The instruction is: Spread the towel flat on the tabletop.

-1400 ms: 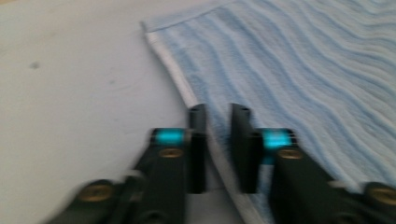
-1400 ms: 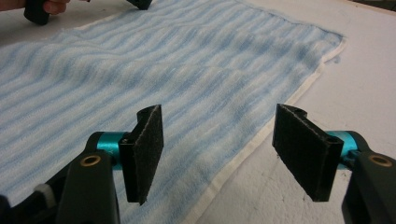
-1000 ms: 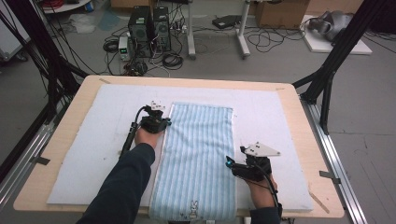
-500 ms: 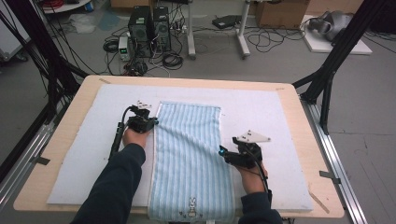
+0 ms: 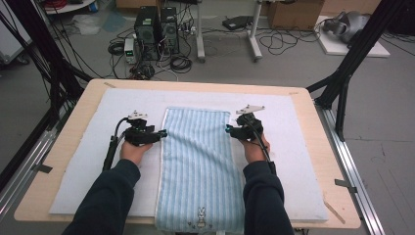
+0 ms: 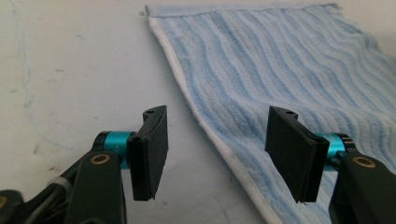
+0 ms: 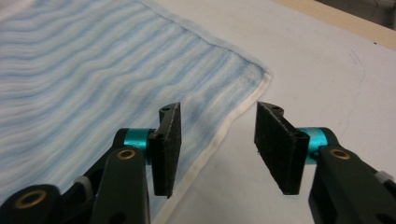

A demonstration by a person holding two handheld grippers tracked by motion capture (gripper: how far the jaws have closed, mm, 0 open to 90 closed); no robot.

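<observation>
High view: towel (image 5: 198,161) lies flat on the worktop mat (image 5: 88,161), near end over the edge — left gripper (image 5: 162,133) just opened, right gripper (image 5: 228,129) closing partway, both empty astride the side hems; next, pinch them

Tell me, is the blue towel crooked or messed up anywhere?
Nothing much stands out. The blue striped towel lies flat on the white mat, only slightly slanted, and its near end hangs a little past the mat's front edge. Both the left gripper and the right gripper are open at its side edges.
</observation>
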